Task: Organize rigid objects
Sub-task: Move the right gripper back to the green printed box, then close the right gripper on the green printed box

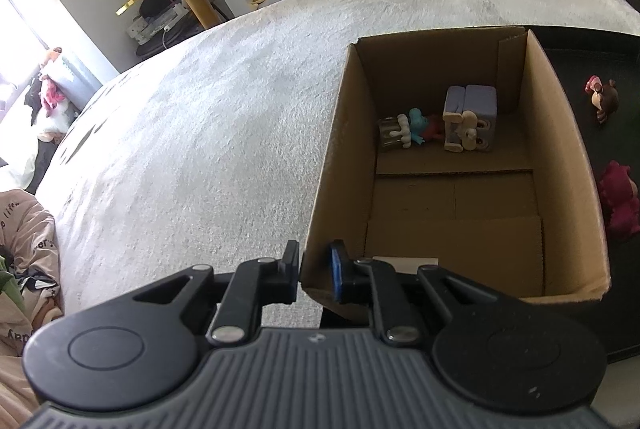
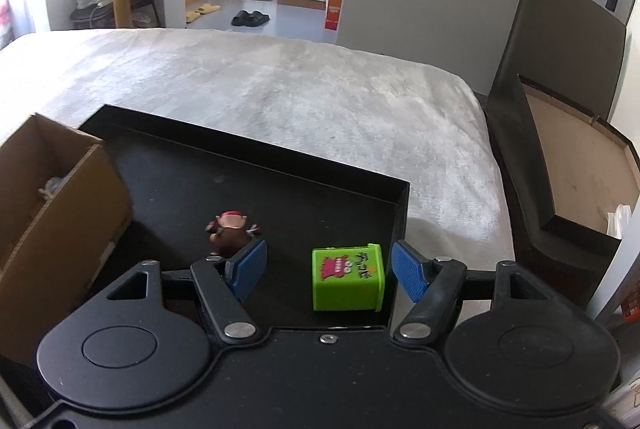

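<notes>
Green, the cube (image 2: 347, 277) sat near on the black tray (image 2: 402, 197) between the right gripper's (image 2: 326, 269) wide jaws, which should centre before closing, while the left gripper (image 1: 314, 271) pinched the box's (image 1: 560, 149) near-left corner.

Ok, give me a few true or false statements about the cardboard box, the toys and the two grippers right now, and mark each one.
1. The left gripper pinches the near wall of the cardboard box. True.
2. The cardboard box is empty. False: small toys lie at its far end.
3. The green cube sits between the right gripper's open fingers. True.
4. The right gripper is clamped on the green cube. False: gaps show on both sides.
5. The brown figurine lies inside the box. False: it stands on the black tray.
</notes>
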Demonstrator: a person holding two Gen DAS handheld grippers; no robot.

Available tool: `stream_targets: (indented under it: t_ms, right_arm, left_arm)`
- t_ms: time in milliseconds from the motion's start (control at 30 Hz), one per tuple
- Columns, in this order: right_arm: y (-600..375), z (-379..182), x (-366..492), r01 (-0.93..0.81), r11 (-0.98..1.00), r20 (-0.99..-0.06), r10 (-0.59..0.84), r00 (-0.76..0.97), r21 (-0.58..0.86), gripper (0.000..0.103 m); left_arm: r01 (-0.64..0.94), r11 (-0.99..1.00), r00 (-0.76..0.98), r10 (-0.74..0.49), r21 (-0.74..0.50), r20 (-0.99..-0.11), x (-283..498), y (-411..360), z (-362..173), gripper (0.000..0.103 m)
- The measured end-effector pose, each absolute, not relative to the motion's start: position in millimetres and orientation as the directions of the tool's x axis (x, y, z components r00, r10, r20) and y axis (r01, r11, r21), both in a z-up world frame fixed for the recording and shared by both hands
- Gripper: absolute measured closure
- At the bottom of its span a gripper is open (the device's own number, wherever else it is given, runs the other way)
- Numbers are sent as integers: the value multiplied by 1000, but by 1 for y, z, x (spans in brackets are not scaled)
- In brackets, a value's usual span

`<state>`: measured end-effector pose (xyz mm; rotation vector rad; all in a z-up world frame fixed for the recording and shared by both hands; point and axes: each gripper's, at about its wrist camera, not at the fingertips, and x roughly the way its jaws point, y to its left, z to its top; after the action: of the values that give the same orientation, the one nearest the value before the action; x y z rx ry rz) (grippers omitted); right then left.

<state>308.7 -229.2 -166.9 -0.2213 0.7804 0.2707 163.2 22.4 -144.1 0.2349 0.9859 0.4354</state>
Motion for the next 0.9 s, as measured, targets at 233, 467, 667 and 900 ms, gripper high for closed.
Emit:
stream_targets:
  t_ms: [233,467,667,900]
  right_arm:
    - [-232,-183,321,-305,946,-737,127,664,-113,34]
    - [-234,-196,333,-310,942,-758,107,643,-130,36]
    - [-233,-198,329,-331,935,-764,120,634,-128,55]
    - [-234,-186,315,-340,932,-754,137,643,-121,55]
  left_arm:
    - [-250,886,474,465,392,-748,163,21,-145,88]
    - [-248,884,474,467,396,-747,163,21,-145,88]
    - [-249,884,475,468,396,-745,163,21,-144,88]
    - [-252,886,477,463,389,-747,162,22,-143,88]
